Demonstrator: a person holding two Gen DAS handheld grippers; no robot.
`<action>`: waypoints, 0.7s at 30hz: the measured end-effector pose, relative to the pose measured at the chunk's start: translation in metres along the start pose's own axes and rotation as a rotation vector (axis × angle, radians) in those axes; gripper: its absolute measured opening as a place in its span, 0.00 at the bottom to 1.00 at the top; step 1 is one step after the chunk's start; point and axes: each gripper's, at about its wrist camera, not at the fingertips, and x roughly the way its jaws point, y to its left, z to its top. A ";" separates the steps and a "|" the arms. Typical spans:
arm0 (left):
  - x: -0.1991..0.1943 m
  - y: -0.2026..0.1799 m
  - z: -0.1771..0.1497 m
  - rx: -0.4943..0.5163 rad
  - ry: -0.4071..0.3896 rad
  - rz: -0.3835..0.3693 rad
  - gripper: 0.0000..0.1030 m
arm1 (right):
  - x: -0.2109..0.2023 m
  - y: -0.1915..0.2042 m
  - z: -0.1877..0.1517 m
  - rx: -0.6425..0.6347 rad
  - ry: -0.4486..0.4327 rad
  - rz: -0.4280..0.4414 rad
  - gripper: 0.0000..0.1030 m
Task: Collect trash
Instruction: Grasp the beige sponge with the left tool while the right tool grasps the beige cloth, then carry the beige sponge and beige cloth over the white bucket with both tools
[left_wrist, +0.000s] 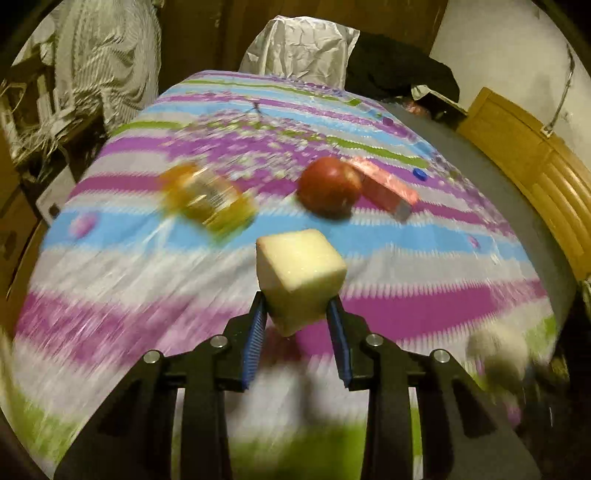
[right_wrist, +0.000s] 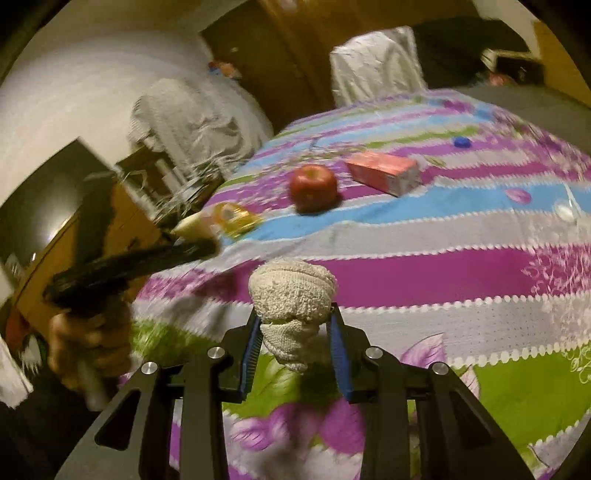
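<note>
The left gripper (left_wrist: 297, 312) is clamped on a pale yellow foam cube (left_wrist: 301, 275), its two blue-padded fingers (left_wrist: 255, 332) pressing the cube's lower sides so that most of the block stands up above the tips, lifted over the striped tablecloth (left_wrist: 424, 310). The right gripper (right_wrist: 295, 326) is closed likewise on a wadded off-white cloth ball (right_wrist: 291, 291), pinched at its narrow lower part with the bulging top rising above the pads, also held above the cloth. Farther back on the table lie the other items: a red apple (left_wrist: 328, 186) near the middle, a pink carton (left_wrist: 386, 186) just beside it on its right and seeming to touch it, a small blue bottle cap (left_wrist: 419, 173) beyond the carton, and a yellow plastic bottle (left_wrist: 208, 199) on its side well to the apple's left, badly blurred. From the right wrist view the left gripper's black body (right_wrist: 129, 266) shows at the left edge, gripped by the person's hand (right_wrist: 88, 343), with the foam cube visible at its tip close to the yellow bottle. A chair draped in white fabric (left_wrist: 303, 44) stands at the table's far end
</note>
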 end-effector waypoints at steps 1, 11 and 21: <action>-0.018 0.017 -0.014 -0.026 0.007 -0.019 0.31 | 0.000 0.005 -0.003 -0.019 0.008 0.002 0.35; -0.032 0.095 -0.086 -0.126 0.024 0.084 0.33 | 0.041 0.021 -0.035 -0.102 0.069 -0.089 0.42; -0.023 0.081 -0.081 -0.090 -0.080 0.193 0.58 | 0.033 0.020 -0.035 -0.129 0.018 -0.123 0.66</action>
